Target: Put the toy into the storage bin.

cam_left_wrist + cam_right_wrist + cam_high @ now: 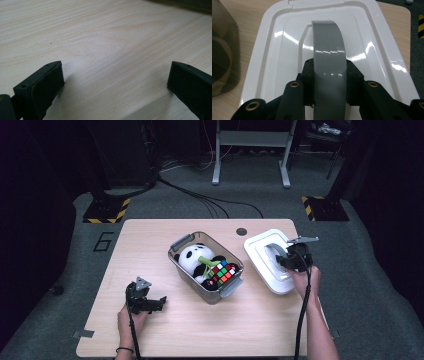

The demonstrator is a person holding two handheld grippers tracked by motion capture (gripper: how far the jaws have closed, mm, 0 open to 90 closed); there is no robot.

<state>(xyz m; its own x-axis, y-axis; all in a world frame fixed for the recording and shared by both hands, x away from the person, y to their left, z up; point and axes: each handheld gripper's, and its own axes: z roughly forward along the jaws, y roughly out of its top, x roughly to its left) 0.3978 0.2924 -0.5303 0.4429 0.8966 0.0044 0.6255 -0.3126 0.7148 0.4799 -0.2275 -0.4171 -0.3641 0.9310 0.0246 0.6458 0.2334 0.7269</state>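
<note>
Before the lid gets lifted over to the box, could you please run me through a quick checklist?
1. Right gripper shut on the lid's grey handle: ok.
2. White lid lying flat on the table, beside the box: ok.
3. Box open and uncovered: ok.
4. Panda and colour cube below the rim: cannot tell.
5. Left gripper open, away from the box: ok.

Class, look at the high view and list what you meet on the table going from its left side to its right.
Left tongs → clear bin holding the panda plush and colour cube → right tongs on the white lid.
</note>
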